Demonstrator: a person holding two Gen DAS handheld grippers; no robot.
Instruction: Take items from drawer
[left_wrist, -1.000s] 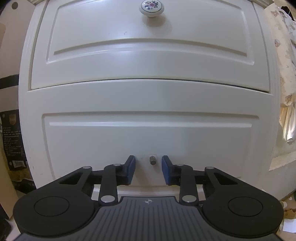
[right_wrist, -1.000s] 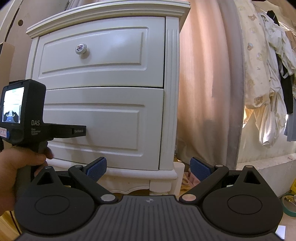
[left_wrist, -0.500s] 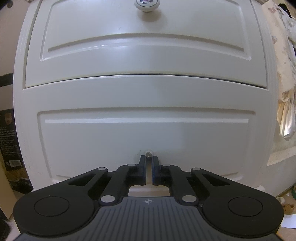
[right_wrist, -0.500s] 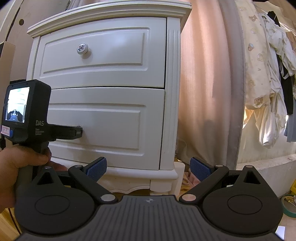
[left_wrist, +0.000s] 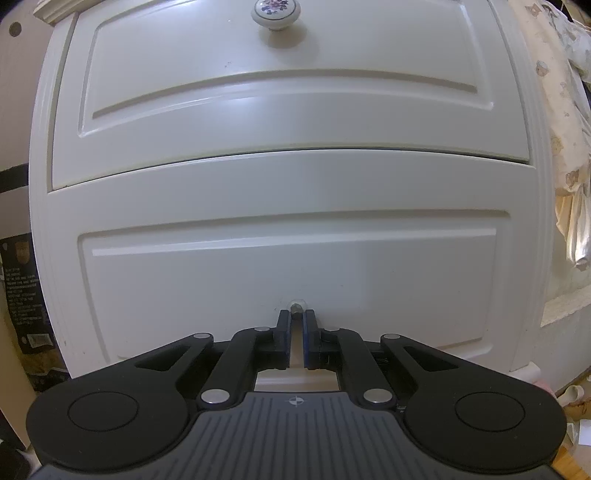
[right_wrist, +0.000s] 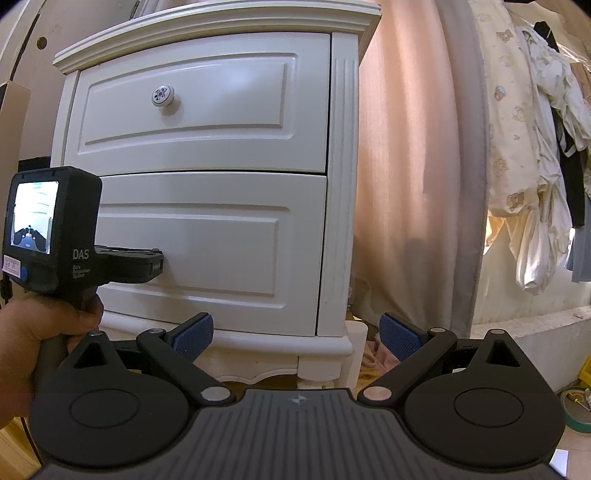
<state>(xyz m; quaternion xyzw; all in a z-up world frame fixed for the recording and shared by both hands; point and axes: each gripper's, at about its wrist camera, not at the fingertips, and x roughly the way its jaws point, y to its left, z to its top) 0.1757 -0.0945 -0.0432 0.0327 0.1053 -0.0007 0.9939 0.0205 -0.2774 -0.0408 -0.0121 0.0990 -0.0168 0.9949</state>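
A white nightstand (right_wrist: 341, 184) has two closed drawers. The upper drawer (left_wrist: 280, 92) carries a flowered ceramic knob (left_wrist: 275, 13). The lower drawer (left_wrist: 295, 221) has only a small bare metal stud (left_wrist: 295, 305) in place of a knob. My left gripper (left_wrist: 295, 317) is shut on that stud, its blue pads pinching it from both sides. In the right wrist view the left gripper (right_wrist: 157, 258) reaches level to the lower drawer (right_wrist: 207, 243), held by a hand (right_wrist: 33, 332). My right gripper (right_wrist: 295, 328) hangs open and empty in front of the nightstand's lower right corner.
A pink curtain (right_wrist: 406, 166) hangs right of the nightstand, with clothes (right_wrist: 535, 166) hanging beyond it. A dark printed box (left_wrist: 22, 295) stands at the nightstand's left. A tape roll (right_wrist: 576, 410) lies on the floor at the far right.
The left jaws, a second ago apart on either side of the stud, have closed onto it. The right gripper has stayed still and open.
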